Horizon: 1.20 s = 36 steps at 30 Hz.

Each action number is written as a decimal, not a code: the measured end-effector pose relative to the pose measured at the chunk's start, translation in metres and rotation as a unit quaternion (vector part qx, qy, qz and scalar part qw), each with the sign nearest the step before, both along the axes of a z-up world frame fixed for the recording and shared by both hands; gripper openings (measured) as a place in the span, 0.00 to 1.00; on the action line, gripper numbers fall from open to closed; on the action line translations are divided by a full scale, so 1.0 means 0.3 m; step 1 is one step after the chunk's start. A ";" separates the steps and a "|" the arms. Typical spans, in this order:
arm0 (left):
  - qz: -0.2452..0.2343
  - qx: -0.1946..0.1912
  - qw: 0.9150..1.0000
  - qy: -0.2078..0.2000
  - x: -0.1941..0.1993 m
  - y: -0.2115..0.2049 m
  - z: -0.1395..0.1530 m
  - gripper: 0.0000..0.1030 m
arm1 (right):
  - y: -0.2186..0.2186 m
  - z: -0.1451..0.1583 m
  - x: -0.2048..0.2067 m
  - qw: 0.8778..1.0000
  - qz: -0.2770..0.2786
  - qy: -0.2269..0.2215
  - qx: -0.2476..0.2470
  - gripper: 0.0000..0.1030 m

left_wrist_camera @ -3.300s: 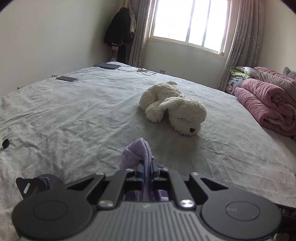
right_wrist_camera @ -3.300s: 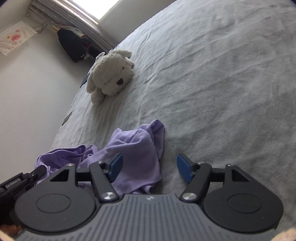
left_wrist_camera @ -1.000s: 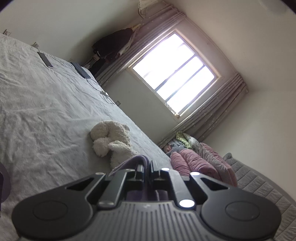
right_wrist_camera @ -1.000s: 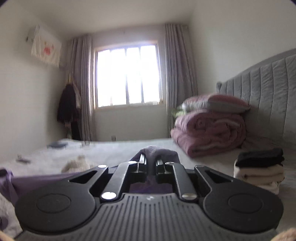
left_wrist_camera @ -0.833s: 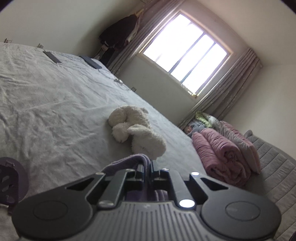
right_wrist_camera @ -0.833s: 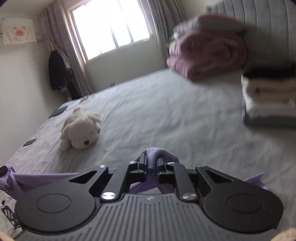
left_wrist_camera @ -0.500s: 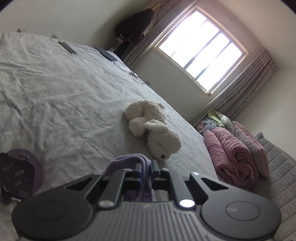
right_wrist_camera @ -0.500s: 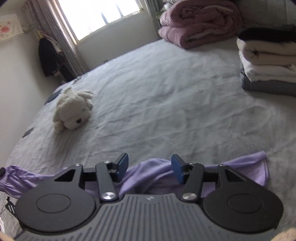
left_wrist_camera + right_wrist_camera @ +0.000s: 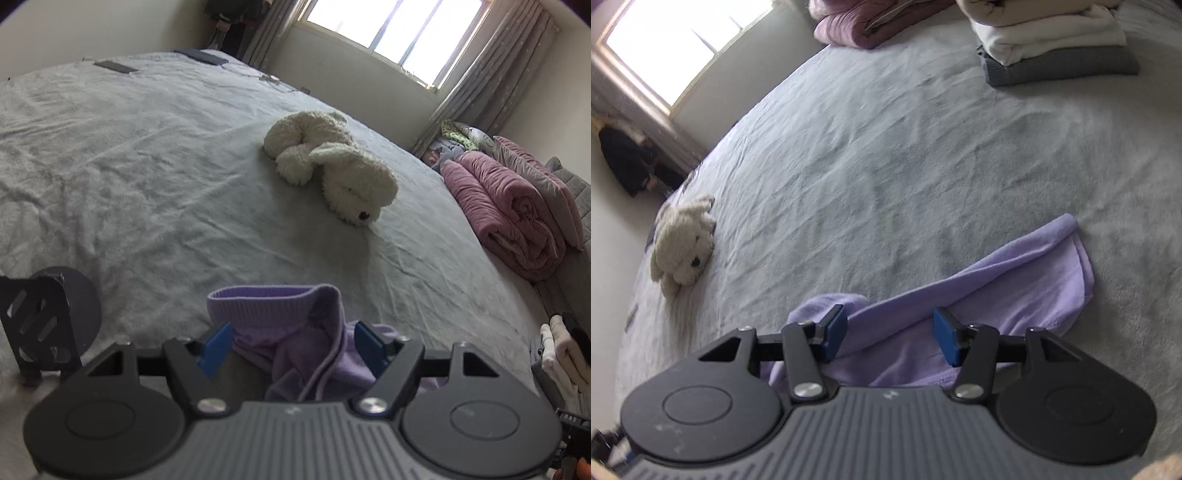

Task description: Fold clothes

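grey bed (image 9: 923,147); purple garment (image 9: 1015,280) lying between spread left gripper (image 9: 291,343), right gripper (image 9: 890,330)

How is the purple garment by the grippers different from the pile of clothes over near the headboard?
The purple garment lies alone, loose and rumpled, one long strip trailing out; the pile of clothes is neatly folded and stacked in layers. The garment is lilac; the pile is white and cream on a grey piece. The garment sits between the open fingers of the right gripper; the pile is well clear. Both rest on the grey bed.

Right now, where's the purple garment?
The purple garment lies on the grey bed, right under both open grippers; its ribbed cuff sits between the left jaws, near of the plush dog.
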<state>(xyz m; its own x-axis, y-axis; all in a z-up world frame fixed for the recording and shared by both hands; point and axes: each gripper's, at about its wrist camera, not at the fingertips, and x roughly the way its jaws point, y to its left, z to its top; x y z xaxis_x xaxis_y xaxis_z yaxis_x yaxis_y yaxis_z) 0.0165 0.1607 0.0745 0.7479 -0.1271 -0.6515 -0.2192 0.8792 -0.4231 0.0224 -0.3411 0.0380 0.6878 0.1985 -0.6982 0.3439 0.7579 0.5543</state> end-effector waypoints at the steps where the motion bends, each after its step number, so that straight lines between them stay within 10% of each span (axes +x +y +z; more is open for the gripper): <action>1: 0.000 -0.013 1.000 0.009 0.001 0.002 -0.012 0.72 | -0.014 -0.012 0.006 1.000 -0.014 0.002 0.020 0.54; 5: -0.007 -0.025 1.000 0.006 -0.002 -0.017 -0.018 0.72 | -0.033 -0.040 0.038 0.998 -0.047 0.013 0.046 0.49; 13: -0.060 0.068 0.995 0.040 0.032 -0.136 -0.044 0.72 | -0.013 -0.047 0.067 0.998 -0.052 0.021 -0.016 0.03; 16: -0.067 0.108 0.990 0.068 0.056 -0.168 -0.077 0.61 | -0.019 -0.043 0.062 0.998 -0.052 0.009 -0.019 0.00; 17: -0.067 0.105 0.990 0.072 0.061 -0.165 -0.084 0.24 | -0.019 -0.036 0.058 0.998 -0.052 0.000 -0.020 0.00; 18: -0.064 0.098 0.990 0.072 0.064 -0.157 -0.086 0.07 | -0.020 -0.021 0.052 0.998 -0.051 -0.014 -0.021 0.00; 29: 0.038 -0.050 0.992 -0.109 -0.089 0.092 0.101 0.06 | -0.014 0.270 -0.062 0.969 -0.056 -0.215 -0.109 0.00; 36: 0.040 -0.067 0.991 -0.107 -0.098 0.094 0.092 0.06 | -0.057 0.036 0.051 0.999 -0.023 -0.008 0.027 0.15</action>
<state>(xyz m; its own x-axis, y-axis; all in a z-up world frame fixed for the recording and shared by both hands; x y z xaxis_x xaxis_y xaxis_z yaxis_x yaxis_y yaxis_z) -0.0130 0.1888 0.1021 0.8781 -0.1373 -0.4584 -0.1780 0.7954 -0.5793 0.0379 -0.3581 0.0489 0.7078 0.2032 -0.6766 0.3691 0.7103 0.5994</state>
